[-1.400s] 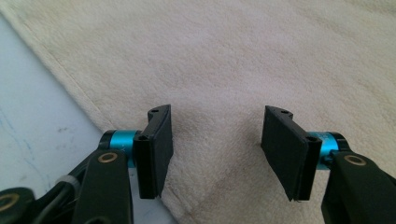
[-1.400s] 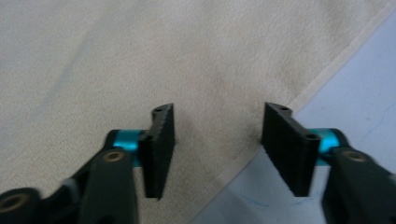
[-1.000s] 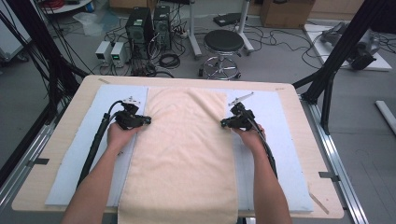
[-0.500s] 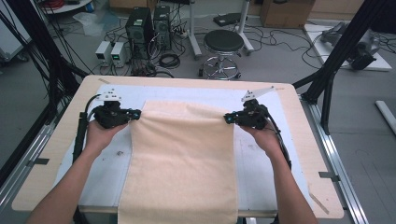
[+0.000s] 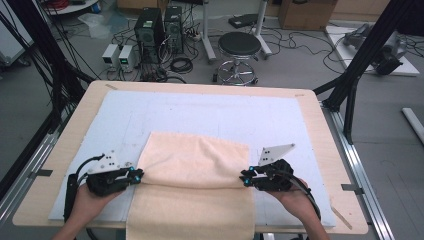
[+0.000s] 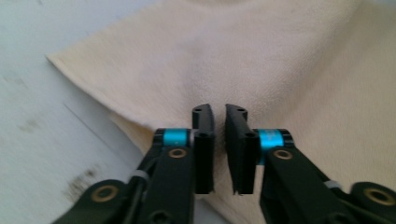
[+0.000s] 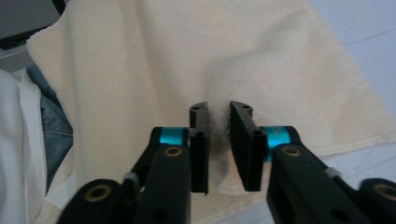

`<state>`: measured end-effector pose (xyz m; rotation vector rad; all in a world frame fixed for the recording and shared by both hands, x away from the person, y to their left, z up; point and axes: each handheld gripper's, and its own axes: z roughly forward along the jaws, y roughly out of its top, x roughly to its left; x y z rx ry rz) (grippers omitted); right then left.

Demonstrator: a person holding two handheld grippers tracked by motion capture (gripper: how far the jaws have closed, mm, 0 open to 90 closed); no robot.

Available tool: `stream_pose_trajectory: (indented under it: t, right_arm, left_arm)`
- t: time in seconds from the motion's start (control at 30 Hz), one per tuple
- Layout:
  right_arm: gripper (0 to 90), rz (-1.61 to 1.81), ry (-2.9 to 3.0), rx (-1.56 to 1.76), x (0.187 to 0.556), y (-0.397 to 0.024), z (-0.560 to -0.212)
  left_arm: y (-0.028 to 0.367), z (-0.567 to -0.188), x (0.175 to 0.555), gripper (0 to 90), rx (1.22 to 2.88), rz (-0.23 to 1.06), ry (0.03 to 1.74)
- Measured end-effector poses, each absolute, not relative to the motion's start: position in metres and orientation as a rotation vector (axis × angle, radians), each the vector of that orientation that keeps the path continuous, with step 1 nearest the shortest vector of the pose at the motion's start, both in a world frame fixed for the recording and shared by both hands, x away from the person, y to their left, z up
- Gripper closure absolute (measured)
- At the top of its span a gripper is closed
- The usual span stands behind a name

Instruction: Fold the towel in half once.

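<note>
A cream towel (image 5: 195, 160) lies on the pale mat, its far part folded back over the near part, which hangs off the table's front edge. My left gripper (image 5: 137, 173) sits at the fold's left end and my right gripper (image 5: 243, 177) at its right end, both pointing inward. In the left gripper view the jaws (image 6: 219, 112) stand slightly apart over the towel (image 6: 280, 60). In the right gripper view the jaws (image 7: 219, 109) show a narrow gap with a ridge of towel (image 7: 187, 46) loose in it. Both pairs of jaws have just been opening.
The pale blue mat (image 5: 210, 112) covers most of the wooden table (image 5: 320, 135). Beyond the far edge stand a stool (image 5: 240, 47), computer cases (image 5: 160, 30) and cables. Black frame posts (image 5: 360, 60) flank the table. The person's clothing (image 7: 28, 130) is close at the front.
Both hands came back from the far side to the near edge, drawing the towel's far end over itself into a fold. The jaws have parted slightly.
</note>
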<state>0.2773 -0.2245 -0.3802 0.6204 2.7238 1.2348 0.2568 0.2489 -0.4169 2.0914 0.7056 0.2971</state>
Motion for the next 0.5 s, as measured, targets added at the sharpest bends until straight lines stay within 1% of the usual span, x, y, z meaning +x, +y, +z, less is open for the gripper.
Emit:
stream_pose_trajectory:
  t: [0.07,0.17,0.3,0.47,0.5]
  right_arm:
    - [63.4,1.249,2.718,0.652,0.278,-0.227,-0.384]
    - [57.2,1.301,2.689,0.706,0.288,-0.234,-0.382]
    - [53.8,1.288,2.637,0.743,0.308,-0.235,-0.382]
    - [50.7,1.168,2.622,0.827,0.335,-0.23,-0.4]
    - [50.5,1.151,2.615,0.854,0.34,-0.23,-0.403]
  left_arm:
    - [0.252,-0.414,0.256,70.0,2.083,0.286,0.711]
    - [0.254,-0.403,0.264,67.1,2.07,0.316,0.706]
    - [0.249,-0.396,0.285,61.2,2.058,0.339,0.721]
    - [0.241,-0.406,0.319,56.0,2.033,0.326,0.782]
    - [0.24,-0.408,0.325,55.6,2.037,0.339,0.796]
